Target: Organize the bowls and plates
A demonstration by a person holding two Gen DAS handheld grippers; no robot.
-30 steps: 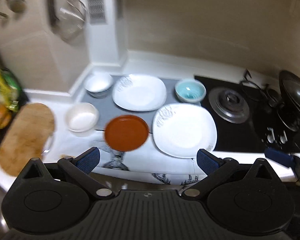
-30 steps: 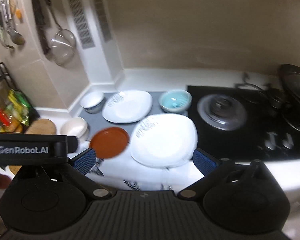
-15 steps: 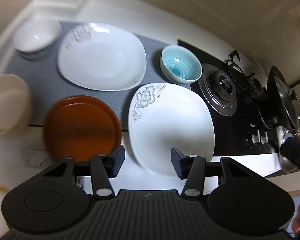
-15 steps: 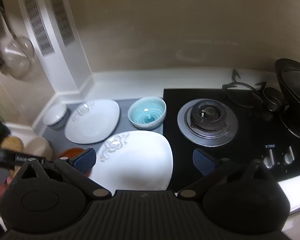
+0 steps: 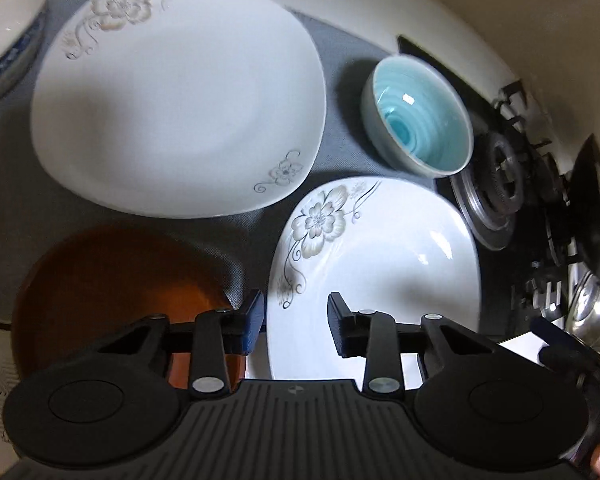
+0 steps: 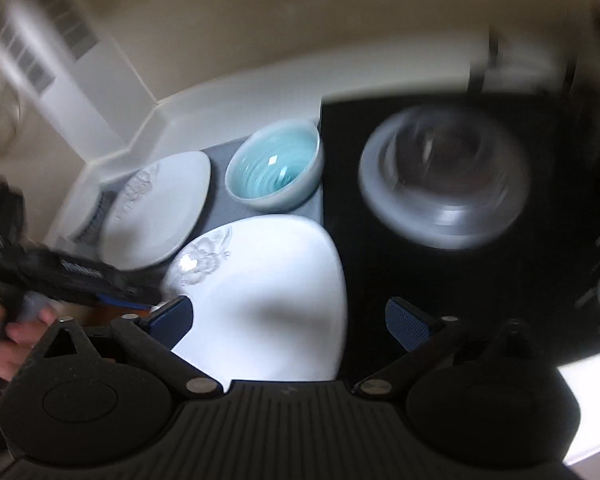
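Between left gripper (image 5: 296,322) pads — plate rim (image 5: 274,280)

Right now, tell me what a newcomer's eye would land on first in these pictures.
First, the near white floral plate, dead ahead of both grippers, with the left gripper hovering over its left rim, jaws partly open. Next, the turquoise bowl behind it, beside the stove burner. Then the brown plate at lower left, on the grey mat.
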